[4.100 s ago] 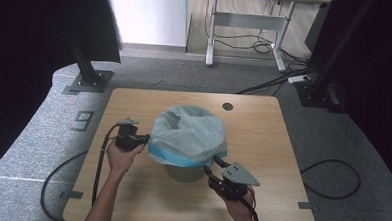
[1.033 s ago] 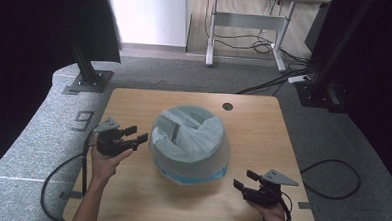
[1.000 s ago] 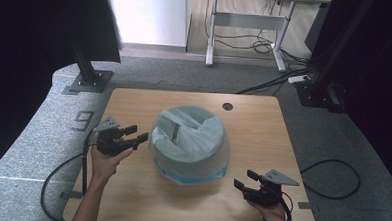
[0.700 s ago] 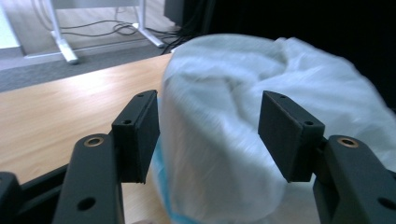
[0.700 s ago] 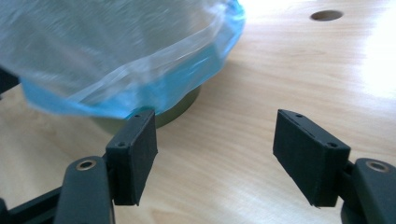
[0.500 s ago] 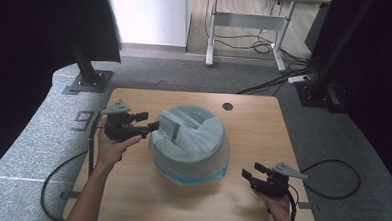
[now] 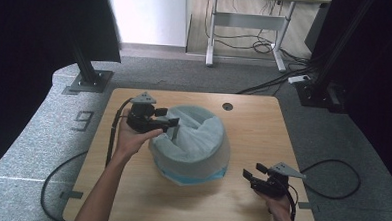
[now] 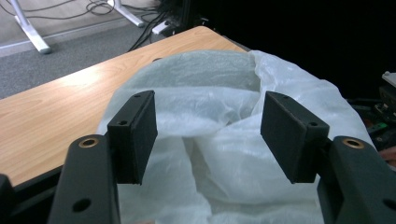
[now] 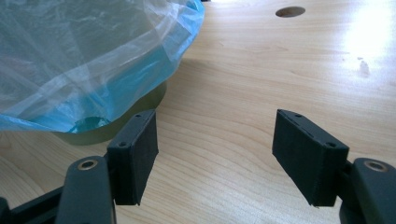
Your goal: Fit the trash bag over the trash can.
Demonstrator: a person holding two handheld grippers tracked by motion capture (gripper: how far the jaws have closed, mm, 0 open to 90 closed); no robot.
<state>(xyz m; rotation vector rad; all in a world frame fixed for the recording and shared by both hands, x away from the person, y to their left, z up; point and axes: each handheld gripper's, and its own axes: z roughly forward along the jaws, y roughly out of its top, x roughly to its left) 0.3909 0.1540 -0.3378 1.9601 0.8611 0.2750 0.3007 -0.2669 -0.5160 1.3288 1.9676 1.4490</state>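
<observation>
A pale translucent plastic bag (image 7: 195,140) is draped over a low bin in the middle of the wooden table (image 7: 263,123); its blue hem hangs near the base. At the bag's left rim, my left gripper (image 7: 172,125) is open and points right. In the left gripper view the crumpled bag (image 8: 224,140) lies beyond and between the open jaws of the left gripper (image 8: 210,107), untouched by the pads. My right gripper (image 7: 252,171) is open low over the table, right of the bag. The right gripper view has its jaws (image 9: 215,126) apart over bare wood, beside the bag (image 9: 84,56) and the olive bin (image 9: 116,128).
A round cable hole (image 7: 227,106) sits near the table's far edge, also in the right gripper view as the hole (image 9: 289,11). Black cables trail off the table's left and right sides. Dark stand feet rest on the grey floor behind the table.
My left hand has risen and moved right from the table's left side to the bag's left rim. The right gripper has hardly moved. The bag keeps its shape.
</observation>
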